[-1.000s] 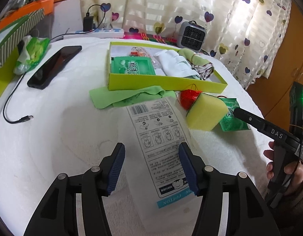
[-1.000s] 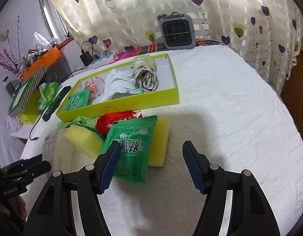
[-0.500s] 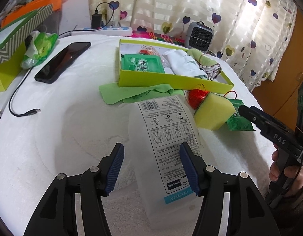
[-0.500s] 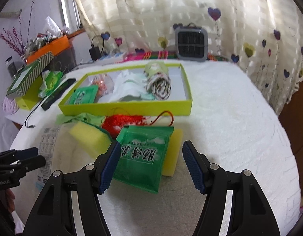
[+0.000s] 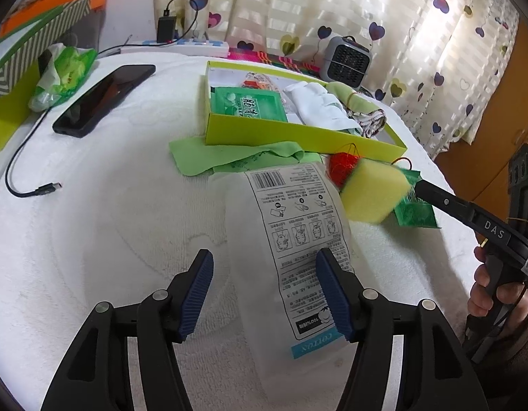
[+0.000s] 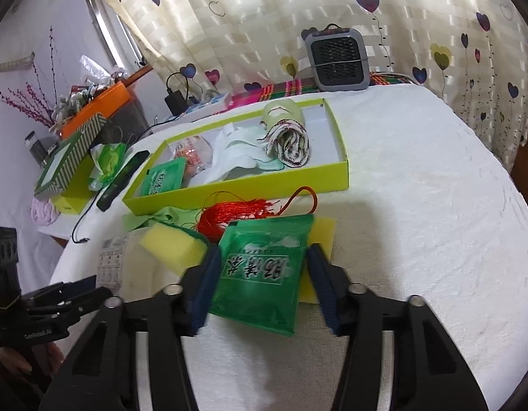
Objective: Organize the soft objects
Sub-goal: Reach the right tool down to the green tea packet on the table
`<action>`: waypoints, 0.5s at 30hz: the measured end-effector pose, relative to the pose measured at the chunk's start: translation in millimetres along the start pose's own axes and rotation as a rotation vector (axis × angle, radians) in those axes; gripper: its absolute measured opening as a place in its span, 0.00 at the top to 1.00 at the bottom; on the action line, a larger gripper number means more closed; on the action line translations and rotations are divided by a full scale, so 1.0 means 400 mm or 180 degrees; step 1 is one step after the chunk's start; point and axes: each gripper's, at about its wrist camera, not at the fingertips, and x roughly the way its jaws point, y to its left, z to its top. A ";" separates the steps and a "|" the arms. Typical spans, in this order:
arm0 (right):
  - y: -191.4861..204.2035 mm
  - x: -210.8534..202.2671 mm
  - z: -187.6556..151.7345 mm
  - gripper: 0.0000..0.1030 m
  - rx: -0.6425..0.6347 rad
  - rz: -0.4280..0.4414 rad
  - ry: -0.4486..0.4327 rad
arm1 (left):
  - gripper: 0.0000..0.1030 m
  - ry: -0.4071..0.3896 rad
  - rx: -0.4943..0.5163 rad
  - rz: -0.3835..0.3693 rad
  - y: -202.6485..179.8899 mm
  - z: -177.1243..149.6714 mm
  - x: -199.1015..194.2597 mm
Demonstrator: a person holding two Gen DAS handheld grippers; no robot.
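A white cotton-pad packet (image 5: 298, 239) with a printed label lies on the white towel between the fingers of my left gripper (image 5: 265, 294), whose jaws are opening and do not touch it. My right gripper (image 6: 264, 287) is closing around a green packet (image 6: 260, 270); its pads stand at the packet's two edges with no clear squeeze. That packet rests on a flat yellow sponge (image 6: 323, 229). A second yellow sponge (image 6: 174, 243), red cord (image 6: 229, 212) and a green cloth (image 5: 209, 154) lie in front of the lime tray (image 6: 246, 195), which holds another green packet, white cloth and a rolled towel.
A black phone (image 5: 102, 99) and a loose cable (image 5: 31, 188) lie at the left. A green plastic bag (image 5: 65, 72) and patterned boxes sit beyond them. A small grey heater (image 6: 339, 61) stands behind the tray by the curtain. The table's right edge drops off near the right hand.
The right gripper's jaws have narrowed from wide apart to the green packet's edges, and it has come closer to the packet. The left jaws stand slightly wider over the cotton packet.
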 end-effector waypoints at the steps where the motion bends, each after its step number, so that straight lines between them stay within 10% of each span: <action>1: -0.001 -0.001 0.000 0.63 0.0005 0.0024 0.0002 | 0.39 0.0002 -0.0002 -0.0007 0.000 0.000 0.001; 15: -0.016 0.014 0.000 0.65 0.0219 0.0317 0.0110 | 0.39 0.0011 0.0000 -0.0045 0.006 -0.001 0.007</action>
